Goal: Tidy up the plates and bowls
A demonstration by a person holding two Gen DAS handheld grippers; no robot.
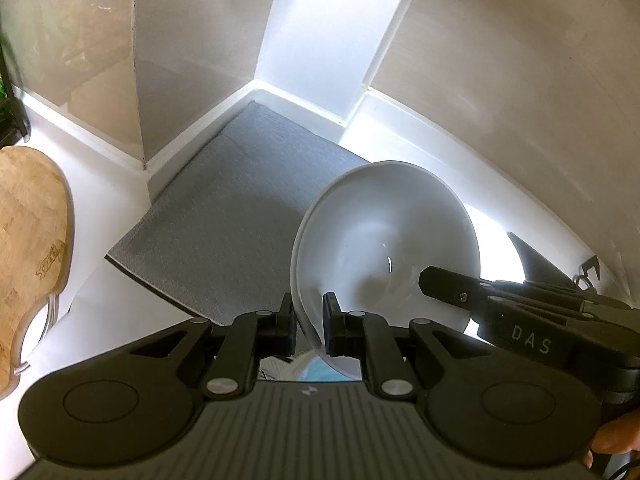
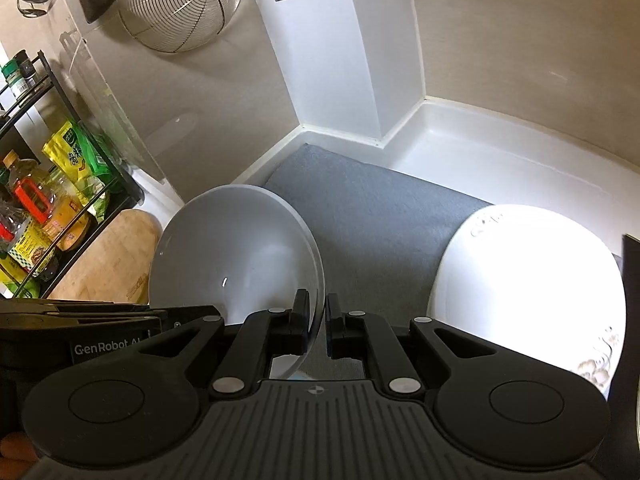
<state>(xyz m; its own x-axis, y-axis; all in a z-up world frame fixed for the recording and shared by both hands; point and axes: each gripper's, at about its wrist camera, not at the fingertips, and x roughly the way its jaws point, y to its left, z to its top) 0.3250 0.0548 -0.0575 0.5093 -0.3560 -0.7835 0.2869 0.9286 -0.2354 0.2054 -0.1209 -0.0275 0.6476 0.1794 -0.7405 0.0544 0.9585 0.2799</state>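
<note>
Grey mat (image 1: 240, 216) on white counter (image 1: 116, 200)

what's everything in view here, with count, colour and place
bowl: 1, white, held off the counter by its rim between both grippers
plate: 1, white with a floral edge, right on the grey mat
mat: 1, grey, in the counter corner
cutting board: 1, wooden, left on the counter
wire strainer: 1, metal, hanging on the wall
rack: 1, black, far left, holding bottles and packets
left gripper: 1, black, shut on the bowl rim
right gripper: 1, black, shut on the bowl rim
</note>
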